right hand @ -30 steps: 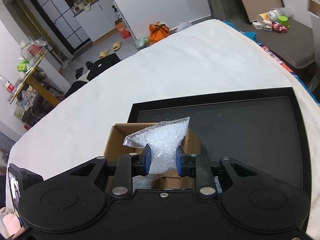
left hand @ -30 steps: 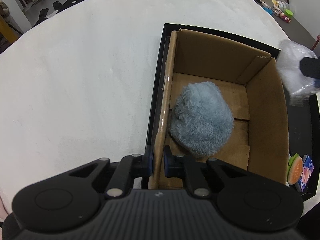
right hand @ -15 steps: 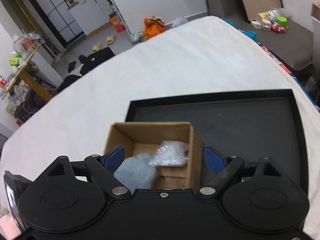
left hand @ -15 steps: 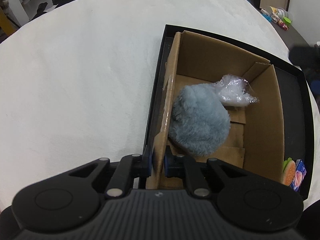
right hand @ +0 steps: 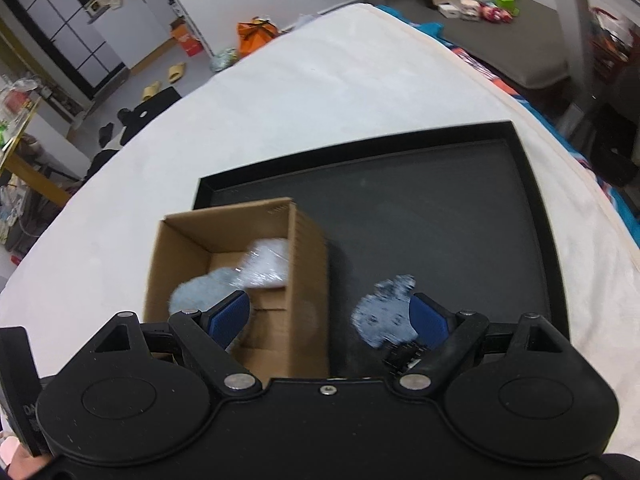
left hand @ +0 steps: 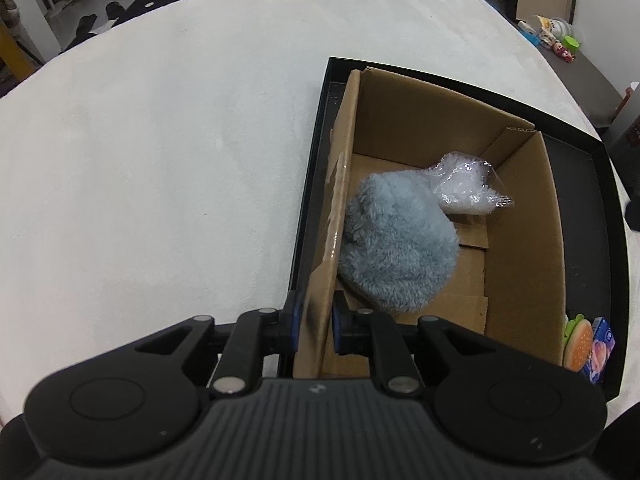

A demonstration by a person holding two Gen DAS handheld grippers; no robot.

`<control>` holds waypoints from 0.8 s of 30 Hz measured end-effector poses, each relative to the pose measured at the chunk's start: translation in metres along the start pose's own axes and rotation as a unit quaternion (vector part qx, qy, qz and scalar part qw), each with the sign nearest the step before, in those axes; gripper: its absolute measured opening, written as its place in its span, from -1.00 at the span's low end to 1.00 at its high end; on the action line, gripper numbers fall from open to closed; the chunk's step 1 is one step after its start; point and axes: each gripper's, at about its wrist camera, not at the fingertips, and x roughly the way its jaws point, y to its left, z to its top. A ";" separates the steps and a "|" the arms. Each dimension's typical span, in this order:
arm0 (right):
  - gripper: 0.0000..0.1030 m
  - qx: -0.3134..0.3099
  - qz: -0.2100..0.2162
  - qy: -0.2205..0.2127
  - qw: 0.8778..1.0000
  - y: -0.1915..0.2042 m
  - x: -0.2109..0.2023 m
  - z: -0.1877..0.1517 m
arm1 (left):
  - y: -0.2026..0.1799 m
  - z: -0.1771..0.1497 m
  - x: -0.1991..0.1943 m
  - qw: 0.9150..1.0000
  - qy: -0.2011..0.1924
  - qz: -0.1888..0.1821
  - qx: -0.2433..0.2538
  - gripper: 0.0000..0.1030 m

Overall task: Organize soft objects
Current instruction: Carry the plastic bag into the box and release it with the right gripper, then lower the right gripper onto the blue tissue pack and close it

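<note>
The white cloth-covered table (left hand: 160,160) carries one shallow black rectangular tray (left hand: 316,184), and one open brown cardboard box (left hand: 520,240) stands at the tray's left end. In the left wrist view the box's long axis runs away from the camera, its open top facing up.

The left gripper (left hand: 314,326) has its jaws closed on the box's near left wall, one blue pad outside and one inside, the cardboard pinched between them.

Inside the box lie two soft items. One round grey-blue fluffy plush (left hand: 396,244) sits against the left wall near the gripped corner. One clear crinkled plastic bag of white filling (left hand: 464,188) lies just beyond it, touching it, its long axis running across the box towards the right wall.

Right of the box, on the tray floor, one blue-and-white speckled soft piece (right hand: 384,316) lies just beside the right gripper's (right hand: 332,316) right pad; blur hides its shape. This gripper's jaws stand wide apart and hold nothing, with the box's right wall below the gap.

At the tray's near right corner, one toy burger (left hand: 578,342) and one small blue carton (left hand: 600,354) sit together, outside the box.
</note>
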 end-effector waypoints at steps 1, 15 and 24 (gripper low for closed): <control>0.68 0.002 -0.002 0.002 1.000 -0.003 0.000 -0.001 | -0.001 0.000 0.000 1.000 -0.001 0.004 0.000 -0.70; 0.68 0.049 -0.025 0.055 0.997 -0.052 0.010 -0.022 | -0.017 0.000 -0.007 0.999 -0.023 0.022 0.006 0.08; 0.68 0.111 -0.071 0.085 0.988 -0.096 0.018 -0.031 | -0.029 -0.003 -0.009 0.999 -0.025 0.032 0.018 0.14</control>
